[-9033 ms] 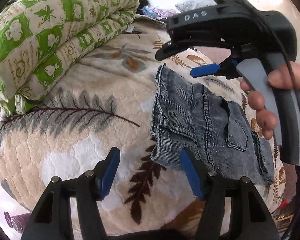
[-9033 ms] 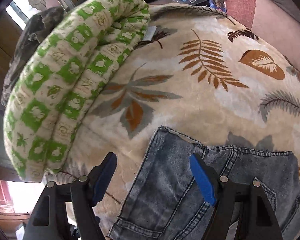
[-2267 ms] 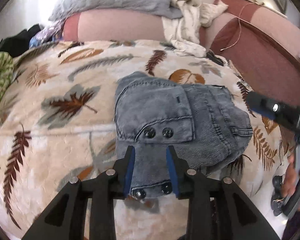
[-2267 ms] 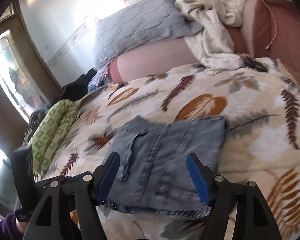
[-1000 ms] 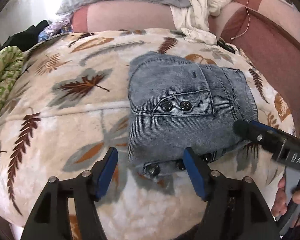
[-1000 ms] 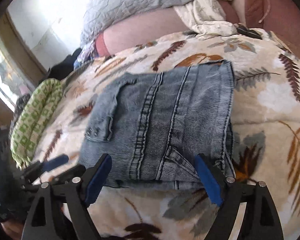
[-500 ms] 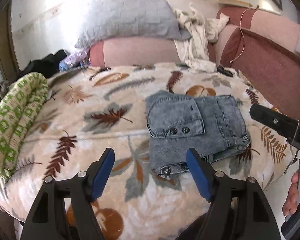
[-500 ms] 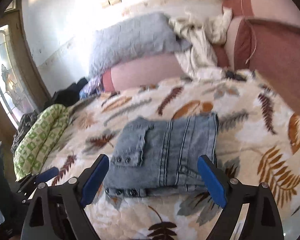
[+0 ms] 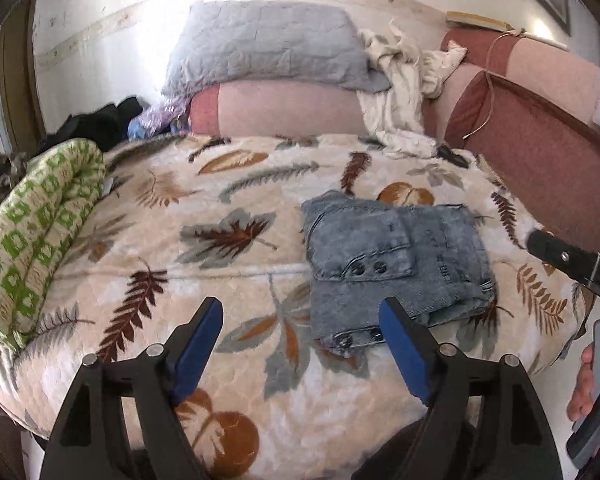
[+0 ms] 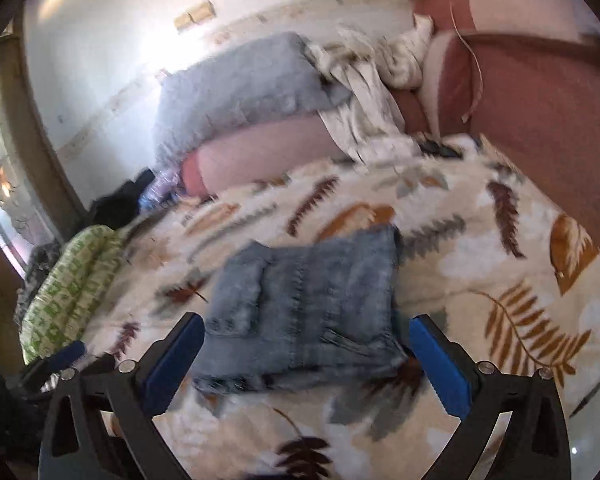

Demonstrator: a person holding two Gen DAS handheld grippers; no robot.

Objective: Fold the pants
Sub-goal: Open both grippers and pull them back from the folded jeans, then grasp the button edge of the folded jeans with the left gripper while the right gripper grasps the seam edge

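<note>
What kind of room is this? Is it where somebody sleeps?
Probably yes, a bedroom. There's a bed with a leaf-pattern blanket, a grey pillow at the far end and a rolled green quilt along one side. Folded denim pants lie on the blanket.

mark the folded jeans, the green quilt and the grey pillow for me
folded jeans [image 9: 396,264], left wrist view, on the top denim layer near the two pocket snaps.
green quilt [image 9: 40,232], left wrist view, on the middle of the rolled bundle at the bed's left edge.
grey pillow [image 9: 268,46], left wrist view, on its quilted front face.
</note>
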